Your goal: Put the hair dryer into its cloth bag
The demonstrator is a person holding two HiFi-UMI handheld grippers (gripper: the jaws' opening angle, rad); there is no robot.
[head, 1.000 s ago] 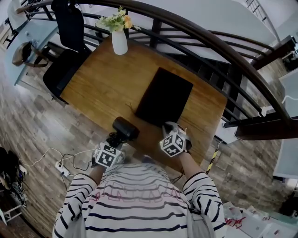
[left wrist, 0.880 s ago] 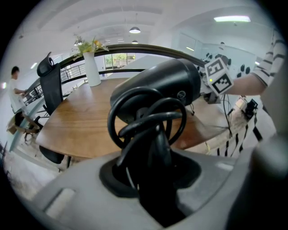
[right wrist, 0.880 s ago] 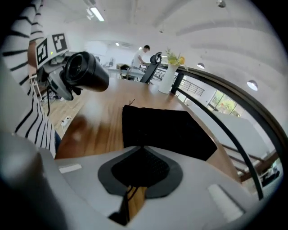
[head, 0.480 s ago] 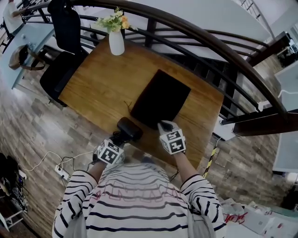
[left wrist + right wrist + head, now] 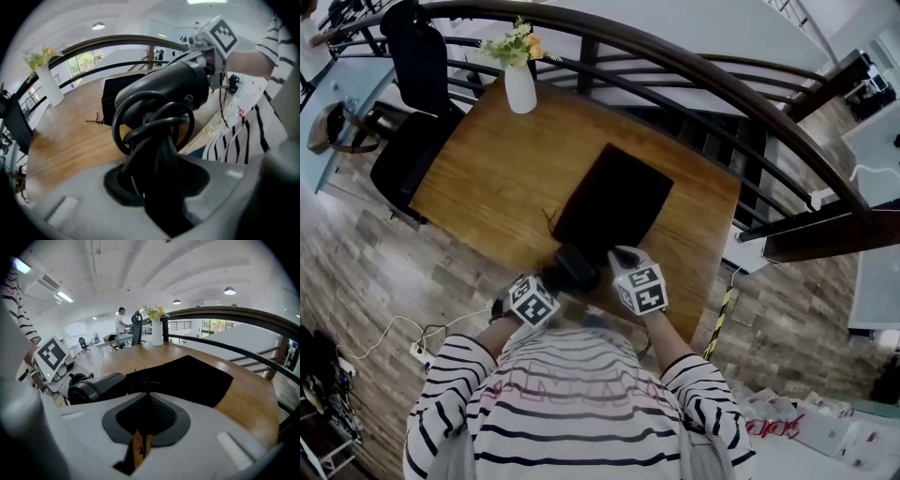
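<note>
Now, low in the head view, my left gripper clamps the hair dryer by its handle; my right gripper pinches the cloth bag edge, jaws nearly together.

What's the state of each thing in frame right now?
hair dryer: gripped at the handle, nose at the bag's near edge, body outside.
cord: coiled at the handle.
cloth bag: lying on the table, near edge pinched.
left claw: shut on the hair dryer.
right claw: shut on the cloth bag's edge.
vase: upright at the table's far corner.
</note>
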